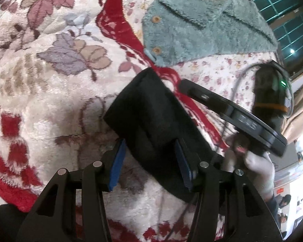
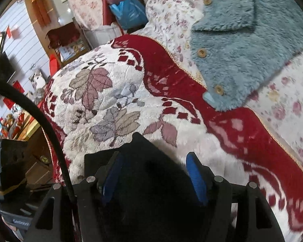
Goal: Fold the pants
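Pants [image 1: 151, 121], black, soft, limp, light, folded at blanket [image 1: 50, 100] six o'clock; left gripper [image 1: 149, 165] and right gripper [image 2: 153, 175] wide, straddling; best gripped at edges.

The soft black cloth pants [image 1: 151, 119] are folded up into a thick bundle. They lie on the fluffy white blanket with red edges and leaves [image 1: 56, 92].

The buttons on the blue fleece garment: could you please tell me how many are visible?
3, down its left edge: top, middle, bottom near the hem. More may be hidden.
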Tool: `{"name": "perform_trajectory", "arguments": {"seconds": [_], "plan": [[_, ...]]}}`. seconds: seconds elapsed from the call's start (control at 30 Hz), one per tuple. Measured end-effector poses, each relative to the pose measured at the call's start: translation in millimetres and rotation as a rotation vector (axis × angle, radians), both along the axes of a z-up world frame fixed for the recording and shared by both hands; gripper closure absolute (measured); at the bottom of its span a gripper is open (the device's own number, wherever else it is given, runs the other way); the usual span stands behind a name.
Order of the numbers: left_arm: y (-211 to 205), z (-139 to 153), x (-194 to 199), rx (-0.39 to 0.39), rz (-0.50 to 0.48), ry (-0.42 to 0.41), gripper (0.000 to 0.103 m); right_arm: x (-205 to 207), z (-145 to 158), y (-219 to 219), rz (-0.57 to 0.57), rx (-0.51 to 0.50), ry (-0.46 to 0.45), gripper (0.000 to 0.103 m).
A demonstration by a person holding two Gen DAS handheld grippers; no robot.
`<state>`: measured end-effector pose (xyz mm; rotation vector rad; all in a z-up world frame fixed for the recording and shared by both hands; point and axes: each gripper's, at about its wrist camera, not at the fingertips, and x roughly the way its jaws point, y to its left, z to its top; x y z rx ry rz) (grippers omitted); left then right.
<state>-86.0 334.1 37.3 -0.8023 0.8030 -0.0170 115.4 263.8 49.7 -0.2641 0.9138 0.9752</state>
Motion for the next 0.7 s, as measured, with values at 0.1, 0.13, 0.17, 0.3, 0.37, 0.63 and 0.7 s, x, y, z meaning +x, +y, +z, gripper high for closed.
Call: {"name": "perform_trajectory", "arguments": {"seconds": [0.1,0.13,0.17,0.3,0.37,0.63,0.7], "plan": [[3,9,-11,-0.033,0.026,-0.081,0.050,8,-5,9,0.028,-0.010,0.030,0.040],[3,11,-12,-0.036,0.029,-0.101,0.038,11,-7,11,0.044,-0.008,0.048,0.040],[2,11,-11,-0.031,0.025,-0.101,0.031,13,-9,14,0.058,-0.010,0.058,0.040],[-3,-9,7,-0.020,-0.015,0.019,0.028,18,-23,26,0.099,-0.062,0.076,0.040],[-1,-17,8,-0.030,-0.009,0.048,0.028,20,-29,31,0.120,-0.082,0.080,0.040],[-6,-21,25,0.041,0.006,0.040,0.029,28,-50,51,0.185,-0.074,0.114,0.054],[-7,-22,26,0.072,0.010,0.033,0.039,25,-55,52,0.184,-0.054,0.102,0.068]]}}
